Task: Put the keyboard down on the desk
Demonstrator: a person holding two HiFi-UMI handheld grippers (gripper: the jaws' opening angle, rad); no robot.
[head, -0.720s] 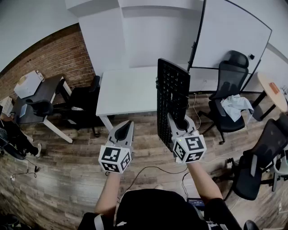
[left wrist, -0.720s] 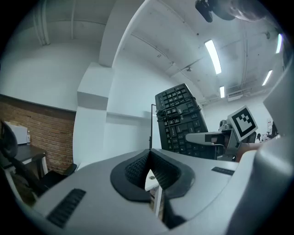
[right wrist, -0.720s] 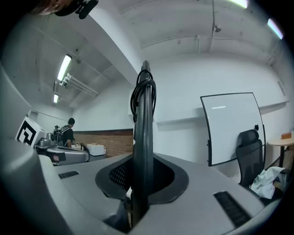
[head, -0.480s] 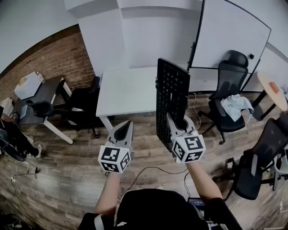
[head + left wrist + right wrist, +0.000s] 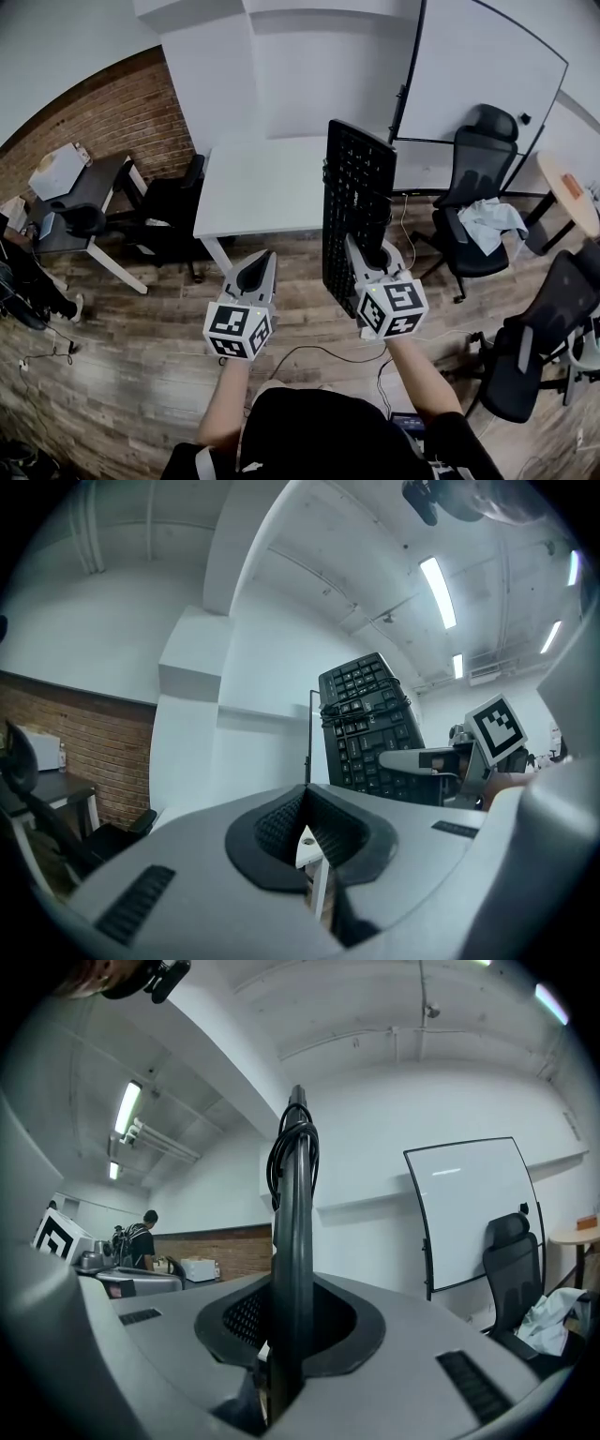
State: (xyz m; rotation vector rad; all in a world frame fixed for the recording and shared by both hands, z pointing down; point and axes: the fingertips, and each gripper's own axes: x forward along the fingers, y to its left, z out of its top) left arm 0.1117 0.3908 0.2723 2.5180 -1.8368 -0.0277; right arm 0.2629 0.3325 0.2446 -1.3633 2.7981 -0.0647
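A black keyboard (image 5: 356, 211) with its cable coiled round it stands upright on edge in the air, and my right gripper (image 5: 361, 251) is shut on its lower end. In the right gripper view the keyboard (image 5: 292, 1269) rises edge-on between the jaws. The left gripper view shows the keyboard (image 5: 368, 726) face-on at the right. My left gripper (image 5: 257, 270) is shut and holds nothing, level with the right one and to its left. The white desk (image 5: 262, 187) lies ahead beyond both grippers, its top bare.
Black office chairs stand at the desk's left (image 5: 169, 211), at the right (image 5: 478, 183) and at the near right (image 5: 539, 328). A whiteboard (image 5: 487, 70) leans behind. A dark side table (image 5: 84, 202) is at left, a round table (image 5: 570, 192) at right. Cables (image 5: 309, 361) trail on the wood floor.
The view has shifted a little: the desk and keyboard sit slightly further left in the head view. Both grippers keep their grip and spacing.
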